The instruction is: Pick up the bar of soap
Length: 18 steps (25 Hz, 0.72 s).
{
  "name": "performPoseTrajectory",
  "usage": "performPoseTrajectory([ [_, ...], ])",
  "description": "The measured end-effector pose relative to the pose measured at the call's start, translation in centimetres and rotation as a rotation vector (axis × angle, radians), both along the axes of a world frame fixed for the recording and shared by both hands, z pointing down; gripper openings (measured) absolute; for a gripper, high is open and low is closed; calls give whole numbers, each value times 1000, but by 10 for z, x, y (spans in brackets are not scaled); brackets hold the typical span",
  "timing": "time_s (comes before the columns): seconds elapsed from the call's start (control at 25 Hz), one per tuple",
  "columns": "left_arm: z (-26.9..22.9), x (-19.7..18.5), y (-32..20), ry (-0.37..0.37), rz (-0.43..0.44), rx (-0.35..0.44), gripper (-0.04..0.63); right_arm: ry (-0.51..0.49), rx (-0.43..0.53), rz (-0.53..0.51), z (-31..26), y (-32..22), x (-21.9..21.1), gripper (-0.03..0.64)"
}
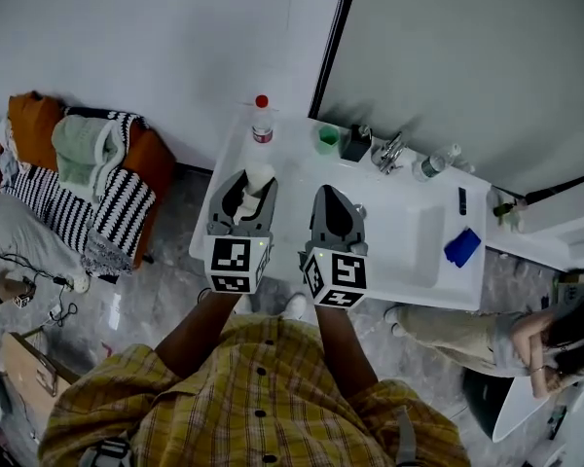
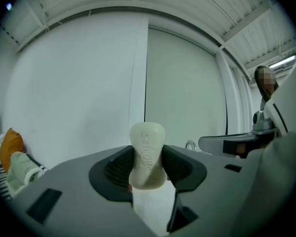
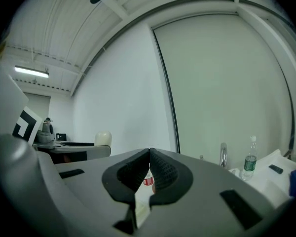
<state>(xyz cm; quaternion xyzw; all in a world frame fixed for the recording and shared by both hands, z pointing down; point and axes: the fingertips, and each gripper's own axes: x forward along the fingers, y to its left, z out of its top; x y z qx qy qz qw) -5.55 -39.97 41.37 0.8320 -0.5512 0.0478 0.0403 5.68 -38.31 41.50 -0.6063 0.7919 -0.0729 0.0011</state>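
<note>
A cream bar of soap with embossed lettering stands upright between the jaws of my left gripper, which is shut on it. In the head view the bar of soap sticks out of the left gripper, held above the left end of the white counter. My right gripper hovers beside it over the counter, its jaws closed tip to tip with nothing between them. In the right gripper view the right gripper is shut, and the soap shows at the left.
A bottle with a red cap, a green cup, a dark box, a tap and a water bottle line the counter's back. A blue cloth lies by the sink basin. Clothes pile at left; a person sits at right.
</note>
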Motion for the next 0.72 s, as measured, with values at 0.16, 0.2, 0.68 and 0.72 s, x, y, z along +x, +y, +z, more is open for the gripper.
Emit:
performPoseTrajectory([
  [0.16,-19,5,10,-8,5,66,190,7,33,4,-10,5,0,20],
  [0.2,-23,7,11,-11,5,82,190,11,40,5,-12,6,0,20],
  [0.68,-40,17,22,-15,25,145,190,43,79,8,-23,16,1,20],
  [0.72,-40,17,22,-17,26,147,190,43,81,8,-24,17,0,20],
])
